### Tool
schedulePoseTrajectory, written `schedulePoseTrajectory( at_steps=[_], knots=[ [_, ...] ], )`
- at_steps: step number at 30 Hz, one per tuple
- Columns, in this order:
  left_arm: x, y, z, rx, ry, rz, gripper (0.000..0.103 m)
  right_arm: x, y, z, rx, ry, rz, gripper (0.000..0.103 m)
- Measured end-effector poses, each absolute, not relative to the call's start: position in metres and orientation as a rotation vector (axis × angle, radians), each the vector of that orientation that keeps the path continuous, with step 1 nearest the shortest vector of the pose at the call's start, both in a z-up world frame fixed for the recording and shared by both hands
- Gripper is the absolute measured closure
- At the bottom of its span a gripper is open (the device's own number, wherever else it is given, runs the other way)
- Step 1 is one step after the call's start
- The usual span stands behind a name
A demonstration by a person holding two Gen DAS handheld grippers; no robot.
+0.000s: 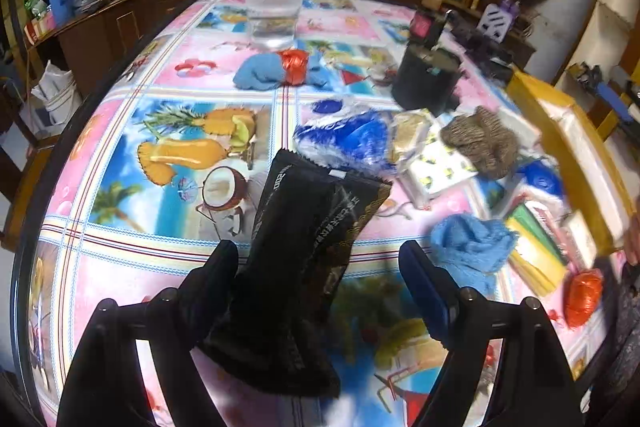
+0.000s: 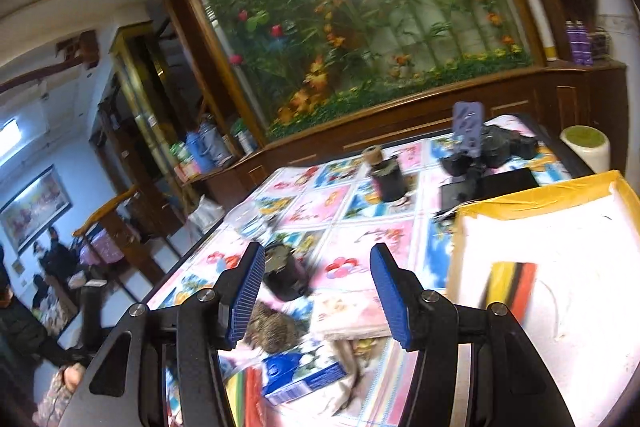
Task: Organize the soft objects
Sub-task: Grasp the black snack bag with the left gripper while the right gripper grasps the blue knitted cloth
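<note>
Left tool (image 1: 320, 259) spread wide, a black packet (image 1: 304, 255) lying slack between its fingers on the counter (image 1: 120, 187) — light, crinkly, likely slippery; grip mid-body. Right tool (image 2: 318, 291) open, empty.

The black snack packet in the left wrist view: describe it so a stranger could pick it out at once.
Start at the fruit-print tablecloth covering the table. Near its front edge, the black snack packet lies lengthwise between the open fingers of the left gripper. It is the only black, glossy wrapper with a crimped end; its neighbours are a blue-and-white plastic pack and a light blue cloth.
</note>
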State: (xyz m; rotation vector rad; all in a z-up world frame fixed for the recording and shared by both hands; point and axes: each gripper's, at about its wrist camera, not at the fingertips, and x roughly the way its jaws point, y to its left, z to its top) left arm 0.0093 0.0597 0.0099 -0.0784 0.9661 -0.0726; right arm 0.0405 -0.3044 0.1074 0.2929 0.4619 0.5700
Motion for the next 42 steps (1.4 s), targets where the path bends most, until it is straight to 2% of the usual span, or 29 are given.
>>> schedulePoseTrajectory(
  at_steps=[1,3,4,6,8,16,23,24,25,26,34,42],
  knots=[
    [0.013,0.061,0.006,-0.085,0.976,-0.054,0.024,0.040,-0.297,0.107,0.274,0.469,0.607,0.044],
    [0.015,0.065,0.004,-0.112,0.956,-0.035,0.037,0.037,-0.283,0.105,0.233,0.486,0.677,0.044],
    [0.015,0.066,0.005,-0.128,0.948,-0.037,0.049,0.035,-0.272,0.103,0.200,0.503,0.723,0.044],
    [0.013,0.074,0.005,-0.193,0.921,-0.035,0.053,0.030,-0.255,0.098,0.157,0.525,0.784,0.043],
    [0.015,0.074,0.006,-0.200,0.906,-0.014,0.056,0.024,-0.232,0.091,0.095,0.559,0.850,0.036],
    [0.008,0.080,0.019,-0.229,0.829,-0.010,0.056,-0.010,-0.133,0.060,-0.191,0.690,0.936,0.034],
    [0.008,0.079,0.021,-0.223,0.826,-0.031,0.056,-0.006,-0.074,0.020,-0.461,0.779,0.842,0.034],
    [0.008,0.079,0.022,-0.218,0.820,-0.029,0.056,-0.005,-0.071,0.016,-0.476,0.781,0.836,0.035],
    [0.007,0.078,0.023,-0.216,0.813,-0.029,0.056,-0.004,-0.071,0.012,-0.476,0.792,0.844,0.053],
    [0.007,0.078,0.024,-0.216,0.807,-0.032,0.056,-0.003,-0.072,0.011,-0.471,0.802,0.845,0.063],
    [0.003,0.072,0.034,-0.209,0.748,-0.053,0.056,0.016,-0.127,0.057,-0.130,0.646,0.886,0.063],
    [0.011,0.038,0.041,-0.204,0.727,-0.127,0.056,0.047,-0.171,0.071,0.097,0.608,0.771,0.063]
  ],
)
